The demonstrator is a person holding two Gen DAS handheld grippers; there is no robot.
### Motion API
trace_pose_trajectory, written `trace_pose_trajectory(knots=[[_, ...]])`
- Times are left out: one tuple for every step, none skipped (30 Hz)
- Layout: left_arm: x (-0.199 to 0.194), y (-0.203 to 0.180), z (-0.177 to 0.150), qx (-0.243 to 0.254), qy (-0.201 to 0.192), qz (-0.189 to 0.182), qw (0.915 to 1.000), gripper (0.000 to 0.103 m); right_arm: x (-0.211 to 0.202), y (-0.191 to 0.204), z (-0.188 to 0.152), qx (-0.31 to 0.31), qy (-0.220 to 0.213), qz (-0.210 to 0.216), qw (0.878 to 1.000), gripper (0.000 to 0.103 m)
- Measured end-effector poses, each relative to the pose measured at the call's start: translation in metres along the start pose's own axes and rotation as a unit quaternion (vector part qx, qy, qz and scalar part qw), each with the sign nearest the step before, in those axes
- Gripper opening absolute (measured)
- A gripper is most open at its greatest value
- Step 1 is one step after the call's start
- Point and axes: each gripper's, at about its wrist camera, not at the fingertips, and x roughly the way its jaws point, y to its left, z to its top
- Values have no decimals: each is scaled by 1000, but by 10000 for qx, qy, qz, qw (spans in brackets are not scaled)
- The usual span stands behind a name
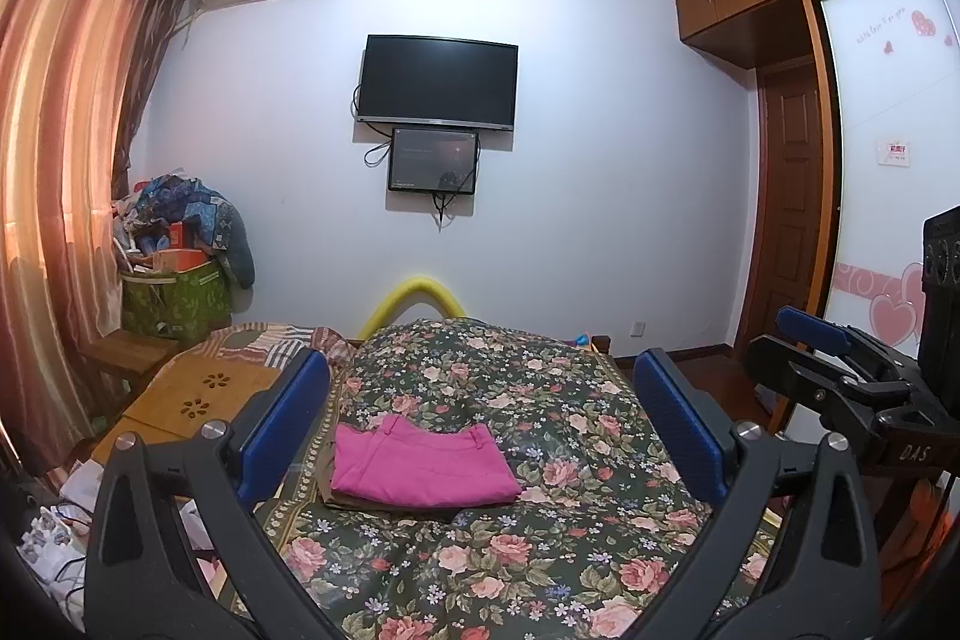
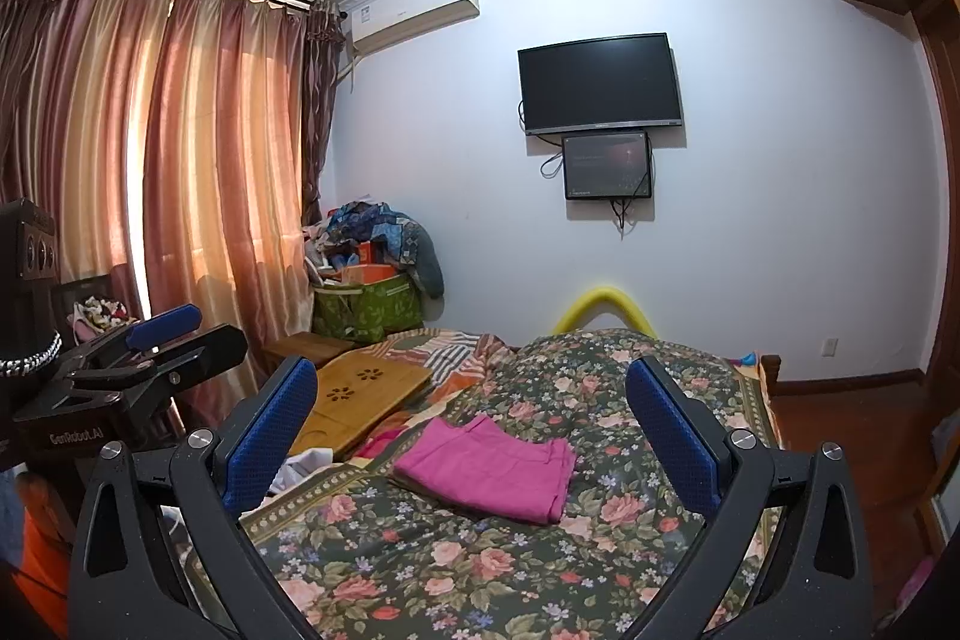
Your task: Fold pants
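A bed (image 1: 540,550) with a floral cover fills the lower room, below a wall TV (image 1: 438,82). Pink pants (image 1: 420,466), folded into a flat rectangle, lie on the bed's middle. Above the bed's near end, the left gripper (image 1: 480,430) and right gripper (image 2: 474,430) hang with jaws spread wide, holding nothing.

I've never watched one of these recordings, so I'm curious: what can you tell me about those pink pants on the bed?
The pink pants are already folded into a flat, roughly rectangular bundle of plain woven-looking cloth, waistband toward the far wall. They lie on the flowered bedspread, seemingly atop a darker folded piece showing at the left edge. Neither gripper touches them; both the left gripper and the right gripper hang open above the bed.
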Motion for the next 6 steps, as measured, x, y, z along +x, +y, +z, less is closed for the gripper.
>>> trace_pose_trajectory(knots=[[0,0,0,6,1,-2,10000,103,0,0,0,-3,-2,-3,10000,103],[1,-1,-1,14,6,-8,10000,103,0,0,0,-6,-1,-3,10000,103],[1,-1,-1,23,12,-18,10000,103,0,0,0,-5,-1,-3,10000,103],[1,-2,-2,37,21,-23,10000,103,0,0,0,0,0,-3,10000,103],[1,-2,-2,41,22,-22,10000,103,0,0,0,5,5,0,10000,103],[1,-3,-3,38,24,-24,10000,103,0,0,0,8,10,0,10000,103]])
